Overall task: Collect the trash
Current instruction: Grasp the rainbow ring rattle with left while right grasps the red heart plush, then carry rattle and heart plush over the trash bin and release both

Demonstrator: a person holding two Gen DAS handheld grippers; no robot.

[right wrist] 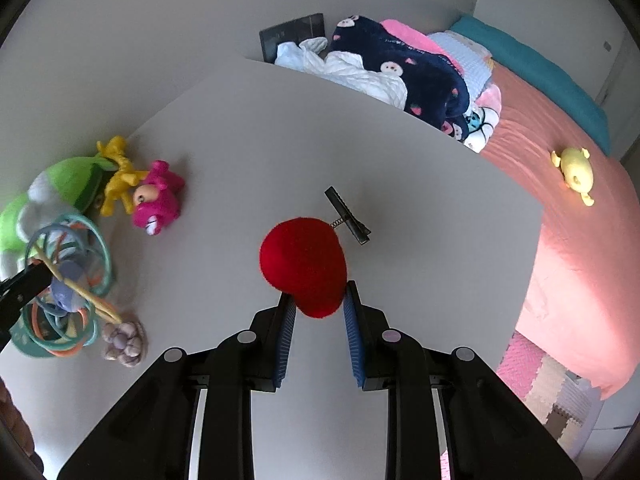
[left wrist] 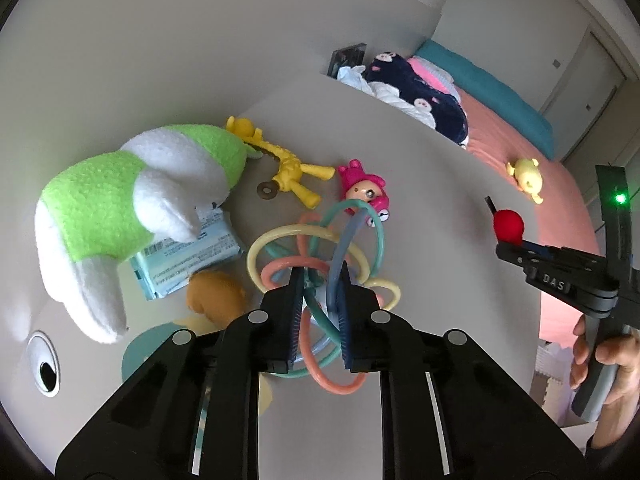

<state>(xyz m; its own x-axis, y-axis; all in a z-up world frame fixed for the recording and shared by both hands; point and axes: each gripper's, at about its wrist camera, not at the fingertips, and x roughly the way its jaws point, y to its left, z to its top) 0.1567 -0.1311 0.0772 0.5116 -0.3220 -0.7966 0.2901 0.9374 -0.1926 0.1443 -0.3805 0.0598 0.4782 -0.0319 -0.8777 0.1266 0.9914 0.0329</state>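
In the left wrist view my left gripper [left wrist: 320,300] is shut on a tangle of pastel plastic loops, the loop toy [left wrist: 320,236], with strands pinched between its pads just above the white table [left wrist: 420,152]. In the right wrist view my right gripper [right wrist: 320,304] is shut on a red fuzzy ball [right wrist: 302,264] that carries a black hair clip [right wrist: 348,216] on a small spring. The left wrist view shows that ball [left wrist: 508,226] too, at the tip of the right gripper, with a hand on the handle. The loop toy [right wrist: 68,280] lies at the left edge of the right wrist view.
A green-and-white plush [left wrist: 120,208], a wipes pack [left wrist: 188,260], a yellow giraffe toy [left wrist: 288,168], a pink doll [left wrist: 366,192] and an orange plush [left wrist: 216,292] crowd the table's left. Behind the table is a pink bed [left wrist: 520,152] with clothes [left wrist: 412,88] and a yellow toy [left wrist: 528,178].
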